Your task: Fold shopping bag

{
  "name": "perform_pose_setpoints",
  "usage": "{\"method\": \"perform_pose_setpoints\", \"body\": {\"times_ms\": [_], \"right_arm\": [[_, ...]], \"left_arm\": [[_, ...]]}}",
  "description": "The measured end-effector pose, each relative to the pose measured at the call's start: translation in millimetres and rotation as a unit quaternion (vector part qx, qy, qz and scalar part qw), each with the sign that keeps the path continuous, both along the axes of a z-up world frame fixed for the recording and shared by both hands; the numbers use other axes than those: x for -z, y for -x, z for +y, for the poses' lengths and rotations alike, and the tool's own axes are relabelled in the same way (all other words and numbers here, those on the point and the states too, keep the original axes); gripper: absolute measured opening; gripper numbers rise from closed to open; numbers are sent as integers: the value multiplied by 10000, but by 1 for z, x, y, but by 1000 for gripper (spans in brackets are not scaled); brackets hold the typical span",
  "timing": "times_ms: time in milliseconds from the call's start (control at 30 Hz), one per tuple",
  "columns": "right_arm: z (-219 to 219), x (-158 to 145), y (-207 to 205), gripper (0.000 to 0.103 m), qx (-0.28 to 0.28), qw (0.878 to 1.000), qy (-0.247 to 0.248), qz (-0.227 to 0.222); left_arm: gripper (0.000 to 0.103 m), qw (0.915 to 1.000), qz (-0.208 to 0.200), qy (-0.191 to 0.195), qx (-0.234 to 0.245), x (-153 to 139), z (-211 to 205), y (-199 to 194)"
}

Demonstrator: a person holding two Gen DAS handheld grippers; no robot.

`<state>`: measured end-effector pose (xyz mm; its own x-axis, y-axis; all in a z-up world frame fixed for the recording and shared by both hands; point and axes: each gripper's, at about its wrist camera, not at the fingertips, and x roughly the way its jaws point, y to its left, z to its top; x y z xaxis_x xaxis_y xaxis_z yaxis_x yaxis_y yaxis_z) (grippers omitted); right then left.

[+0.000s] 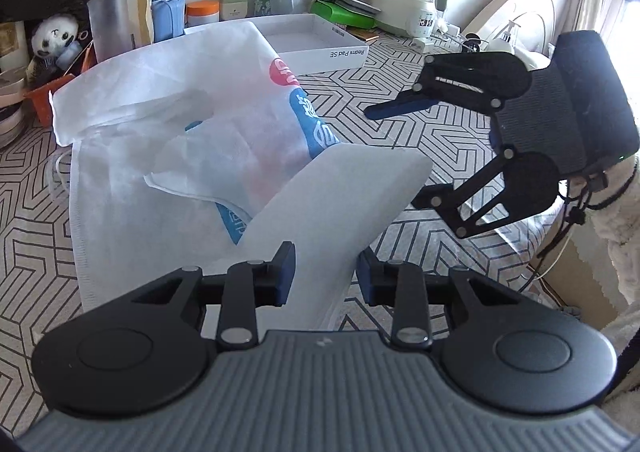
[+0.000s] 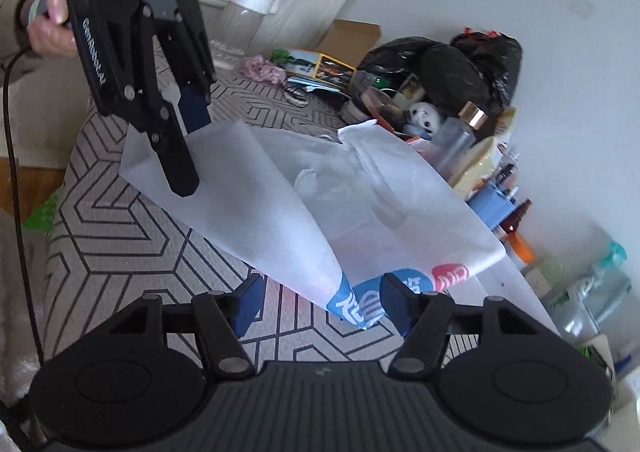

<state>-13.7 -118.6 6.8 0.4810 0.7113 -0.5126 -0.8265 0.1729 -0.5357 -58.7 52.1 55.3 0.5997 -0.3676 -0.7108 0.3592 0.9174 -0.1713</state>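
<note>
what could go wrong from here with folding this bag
1. Only the left gripper has hold of the bag, by one raised white flap, while the right gripper is open around the printed corner. That fold may sag or spring back.
2. The bag's far edge lies near a bottle and a white box, so a hard tug might drag the fabric against them.

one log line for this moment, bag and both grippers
task: fold shopping bag | left gripper: gripping raised bag corner | right gripper: open, empty | stage: mid-fold
</note>
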Motion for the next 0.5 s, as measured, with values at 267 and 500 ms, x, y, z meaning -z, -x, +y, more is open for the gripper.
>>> {"method": "perform_pose_setpoints", "body": {"times_ms": [267, 500], "right_arm": [[18, 11, -6, 17, -369, 9980, 52, 514], [-6, 14, 6, 9, -61, 9978, -323, 571]], "left_arm": [[32, 10000, 19, 95, -20, -7, 5, -1], [48, 9988, 23, 485, -76, -9, 23, 6]]}}
